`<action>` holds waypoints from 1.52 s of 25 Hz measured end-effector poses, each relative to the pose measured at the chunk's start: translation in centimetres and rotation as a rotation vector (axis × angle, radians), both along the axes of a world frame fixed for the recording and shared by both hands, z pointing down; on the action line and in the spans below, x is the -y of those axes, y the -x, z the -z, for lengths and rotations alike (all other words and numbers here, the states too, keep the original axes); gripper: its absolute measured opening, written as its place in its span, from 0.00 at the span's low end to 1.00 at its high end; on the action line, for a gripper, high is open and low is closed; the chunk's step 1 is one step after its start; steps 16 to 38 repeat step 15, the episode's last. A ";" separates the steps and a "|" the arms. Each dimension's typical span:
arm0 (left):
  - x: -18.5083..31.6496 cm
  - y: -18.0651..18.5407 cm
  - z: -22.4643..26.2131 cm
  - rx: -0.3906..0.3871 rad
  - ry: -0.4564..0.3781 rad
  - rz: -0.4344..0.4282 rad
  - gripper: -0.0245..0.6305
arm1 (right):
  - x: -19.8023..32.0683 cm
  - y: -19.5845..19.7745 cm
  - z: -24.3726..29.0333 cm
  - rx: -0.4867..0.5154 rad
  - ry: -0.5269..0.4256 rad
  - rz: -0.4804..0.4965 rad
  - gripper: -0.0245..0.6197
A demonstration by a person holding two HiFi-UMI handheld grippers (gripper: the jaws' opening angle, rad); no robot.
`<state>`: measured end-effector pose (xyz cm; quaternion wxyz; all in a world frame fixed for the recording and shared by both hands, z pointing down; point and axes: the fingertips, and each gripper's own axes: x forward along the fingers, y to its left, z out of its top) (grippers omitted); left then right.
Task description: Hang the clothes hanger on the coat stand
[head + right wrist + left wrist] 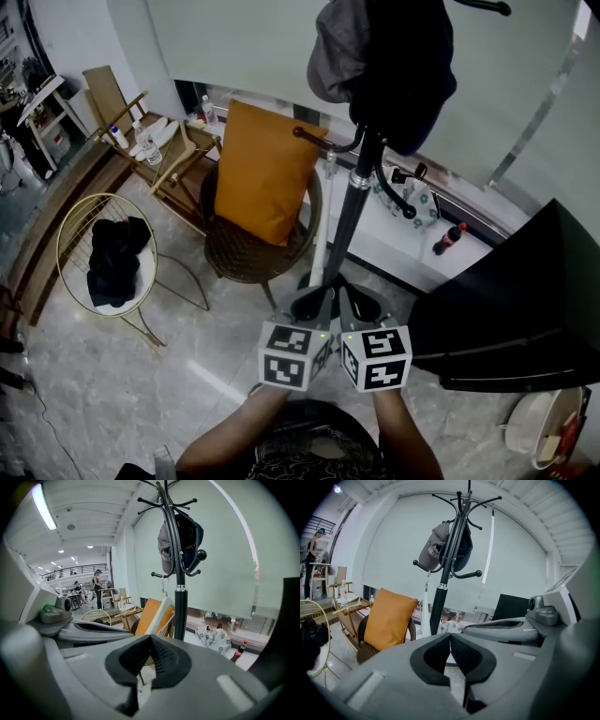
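Spreading under everything is a pale grey marbled floor [187, 375], shiny in patches. The room is closed at the back by a wide white roller blind [244, 47] above a low sill. A wicker chair [246, 258] with an orange cushion [262, 173] stands left of the black coat stand [352, 220], whose top carries 2 caps [384, 66], 1 grey and 1 dark. Further left are a gold wire basket [67, 225] on thin legs, holding a black cloth [117, 258], and a wooden rack [173, 159] with bottles on it. A cola bottle [448, 239] is by the sill to the right, and a dark panel [525, 300] fills the right side.

The white clothes hanger [324, 211] hangs by its hook from a lower arm of the stand. It is just beside the pole and seen edge-on. It is well apart from both grippers, which are held side by side, low, in front of the stand's base. The left gripper [450, 635] has its jaws pressed together with nothing between them; the right gripper [150, 637] is likewise closed and empty
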<state>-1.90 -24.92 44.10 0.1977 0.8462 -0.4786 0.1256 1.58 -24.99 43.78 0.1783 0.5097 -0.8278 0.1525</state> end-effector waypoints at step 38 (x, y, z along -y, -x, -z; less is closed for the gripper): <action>-1.2 -1.2 -0.5 0.004 0.016 0.012 0.05 | -1.3 -1.2 -0.9 -0.004 0.027 0.018 0.04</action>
